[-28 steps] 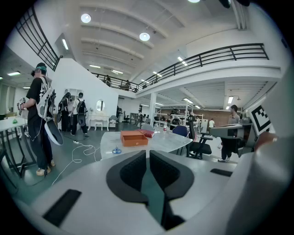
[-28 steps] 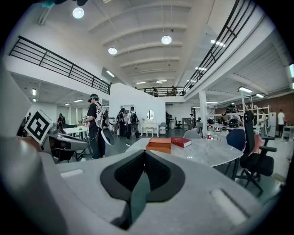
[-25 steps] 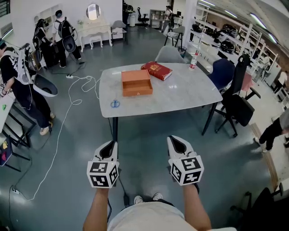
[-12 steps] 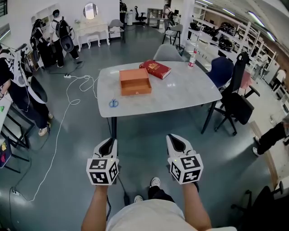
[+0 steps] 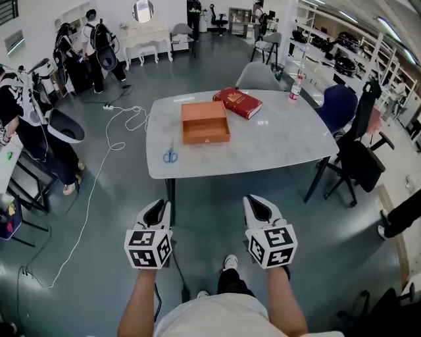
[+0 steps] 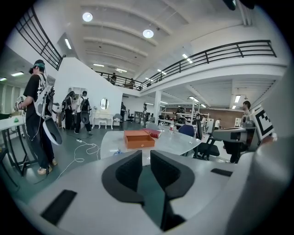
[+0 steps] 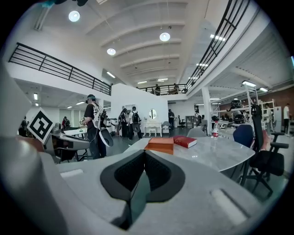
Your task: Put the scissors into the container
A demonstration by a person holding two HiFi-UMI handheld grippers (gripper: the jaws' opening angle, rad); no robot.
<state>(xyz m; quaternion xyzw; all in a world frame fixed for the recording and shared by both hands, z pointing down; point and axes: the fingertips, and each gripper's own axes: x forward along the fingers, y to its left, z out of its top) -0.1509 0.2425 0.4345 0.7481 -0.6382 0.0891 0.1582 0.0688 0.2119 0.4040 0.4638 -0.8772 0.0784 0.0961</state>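
Blue-handled scissors [image 5: 170, 155] lie flat near the table [image 5: 276, 141] edge, apart from the open orange box [image 5: 205, 122]. Left gripper [image 5: 156, 212] jaws slightly parted, empty; right gripper [image 5: 256, 208] jaws together.

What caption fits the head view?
Left gripper and right gripper, empty, face table with scissors, orange container, red book.

- Glossy grey-green floor [image 5: 217, 191] throughout, with a white cable [image 5: 88, 197] snaking down the left side.
- White marbled table [image 5: 276, 141] at centre, on dark legs.
- Grey chair [image 5: 256, 77] at its far edge; blue chair [image 5: 337, 105] and black office chair [image 5: 360, 161] at right.
- White dressing table [image 5: 148, 36] with round mirror [image 5: 143, 9] against the white wall [image 5: 46, 16], top left.
- Shelving [image 5: 342, 56] along the upper right.
- Overhead in the left gripper view, black-railed mezzanine [image 6: 216, 53] and round ceiling lights [image 6: 148, 33].
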